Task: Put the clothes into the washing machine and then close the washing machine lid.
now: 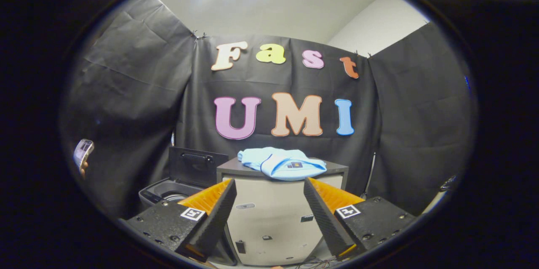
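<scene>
A light blue garment [281, 162] lies bunched on the dark top of a pale cabinet [273, 222], a darker trim line curling across its front fold and a small patch showing near that edge. It sits well beyond the gripper [269, 188], whose two fingers stand wide apart with nothing between them but the cabinet's front face; neither finger touches the cloth. The fingers point up toward the cabinet top, and the garment rests above and between their tips from where the camera looks. Just to the left of the cabinet, lower down, stands the washing machine [166, 193], dark-bodied, with its lid [197, 167] raised upright behind the opening, a handle bar visible across the lid's face. Part of the drum's pale ring shows inside the opening, partly hidden by the left finger. Black cloth hangs as the booth's wall behind both units, a bright ceiling light above it. Some cables lie on the floor at the cabinet's foot.
</scene>
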`<state>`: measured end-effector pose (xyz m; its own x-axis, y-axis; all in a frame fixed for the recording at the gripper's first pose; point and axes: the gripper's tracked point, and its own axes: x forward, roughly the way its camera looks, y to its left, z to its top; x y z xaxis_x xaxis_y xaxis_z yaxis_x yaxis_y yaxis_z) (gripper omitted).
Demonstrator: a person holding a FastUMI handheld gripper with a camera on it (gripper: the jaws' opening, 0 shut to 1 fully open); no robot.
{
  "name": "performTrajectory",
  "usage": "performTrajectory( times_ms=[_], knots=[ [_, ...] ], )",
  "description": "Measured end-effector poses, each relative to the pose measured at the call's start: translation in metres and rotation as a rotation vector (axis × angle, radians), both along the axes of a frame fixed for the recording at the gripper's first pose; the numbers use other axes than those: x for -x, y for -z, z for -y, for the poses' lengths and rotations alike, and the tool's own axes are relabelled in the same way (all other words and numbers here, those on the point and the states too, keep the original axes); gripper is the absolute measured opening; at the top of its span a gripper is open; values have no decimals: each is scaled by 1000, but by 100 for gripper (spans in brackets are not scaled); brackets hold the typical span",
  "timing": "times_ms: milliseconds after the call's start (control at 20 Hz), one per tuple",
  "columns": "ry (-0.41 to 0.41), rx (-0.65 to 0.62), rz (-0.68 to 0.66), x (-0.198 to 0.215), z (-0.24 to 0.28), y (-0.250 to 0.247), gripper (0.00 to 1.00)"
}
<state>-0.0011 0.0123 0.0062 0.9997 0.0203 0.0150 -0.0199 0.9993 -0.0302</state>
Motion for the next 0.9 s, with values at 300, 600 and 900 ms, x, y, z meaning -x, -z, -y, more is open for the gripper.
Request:
performTrajectory(
  times_ms=[300, 600, 900],
  knots=[
    [1, -4, 2, 2, 1, -1, 97],
    [9, -5, -25, -1, 5, 8, 97],
    [16, -11, -13, -2, 6, 7, 97]
  ],
)
